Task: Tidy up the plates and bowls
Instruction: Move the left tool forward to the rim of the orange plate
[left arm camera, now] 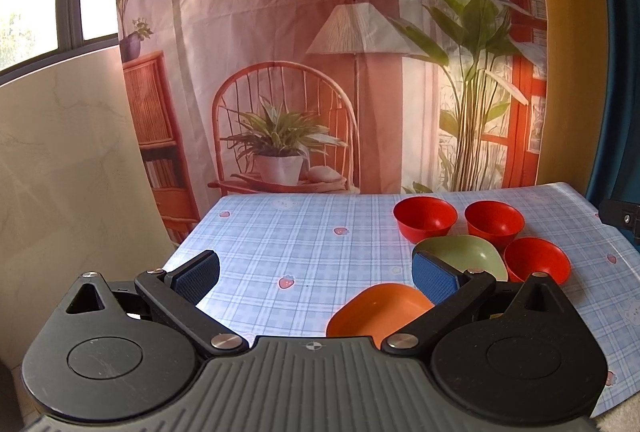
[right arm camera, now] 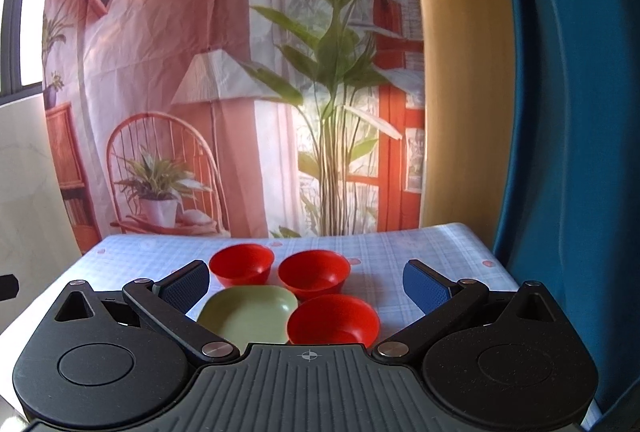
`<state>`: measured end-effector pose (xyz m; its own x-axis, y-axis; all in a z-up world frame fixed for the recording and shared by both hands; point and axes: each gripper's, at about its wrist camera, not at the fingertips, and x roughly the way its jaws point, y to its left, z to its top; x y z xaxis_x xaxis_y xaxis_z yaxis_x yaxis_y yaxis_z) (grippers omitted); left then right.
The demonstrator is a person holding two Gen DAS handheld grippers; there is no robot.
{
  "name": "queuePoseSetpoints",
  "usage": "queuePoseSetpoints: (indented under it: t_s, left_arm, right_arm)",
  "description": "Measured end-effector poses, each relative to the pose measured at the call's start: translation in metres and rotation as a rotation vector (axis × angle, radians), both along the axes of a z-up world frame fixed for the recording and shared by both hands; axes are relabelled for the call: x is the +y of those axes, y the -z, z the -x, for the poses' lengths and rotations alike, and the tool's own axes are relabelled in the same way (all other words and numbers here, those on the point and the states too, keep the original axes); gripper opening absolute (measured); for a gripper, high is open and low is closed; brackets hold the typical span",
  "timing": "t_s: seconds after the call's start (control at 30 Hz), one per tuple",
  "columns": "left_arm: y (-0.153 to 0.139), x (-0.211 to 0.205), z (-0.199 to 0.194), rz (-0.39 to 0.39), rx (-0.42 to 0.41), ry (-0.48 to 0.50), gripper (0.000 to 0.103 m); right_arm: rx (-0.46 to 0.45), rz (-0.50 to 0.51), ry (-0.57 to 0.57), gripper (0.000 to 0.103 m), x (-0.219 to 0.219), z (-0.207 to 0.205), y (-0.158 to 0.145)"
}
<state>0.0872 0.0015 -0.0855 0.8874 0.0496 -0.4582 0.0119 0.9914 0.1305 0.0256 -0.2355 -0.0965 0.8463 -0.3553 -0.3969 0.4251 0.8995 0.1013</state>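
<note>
Three red bowls stand on the checked tablecloth (left arm camera: 280, 232): a far left one (left arm camera: 425, 218) (right arm camera: 241, 264), a far right one (left arm camera: 494, 222) (right arm camera: 314, 270) and a near one (left arm camera: 537, 259) (right arm camera: 333, 319). A green plate (left arm camera: 464, 254) (right arm camera: 248, 312) lies between them. An orange plate (left arm camera: 380, 310) lies nearer, seen only in the left wrist view. My left gripper (left arm camera: 316, 280) is open and empty, left of the dishes. My right gripper (right arm camera: 306, 288) is open and empty, above and behind the bowls.
A printed backdrop (left arm camera: 320, 52) hangs behind the table's far edge. A blue surface (right arm camera: 560, 112) stands at the right. A pale wall panel (left arm camera: 68, 152) is at the left. The right gripper's black edge (left arm camera: 622, 218) shows at the far right.
</note>
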Motion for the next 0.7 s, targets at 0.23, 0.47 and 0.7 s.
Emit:
queuePoseSetpoints:
  t_s: [0.23, 0.47, 0.7]
  left_arm:
    - [0.040, 0.002, -0.030, -0.019, 0.113, 0.010, 0.103]
    - [0.057, 0.010, -0.047, 0.028, 0.171, 0.019, 0.103]
    - [0.076, 0.007, -0.053, 0.085, 0.224, 0.048, 0.103]
  right_arm:
    - [0.069, -0.013, -0.023, 0.103, 0.007, -0.026, 0.036]
    - [0.136, -0.105, -0.078, 0.103, 0.003, -0.045, 0.064]
    - [0.191, -0.113, -0.088, 0.103, -0.001, -0.059, 0.080]
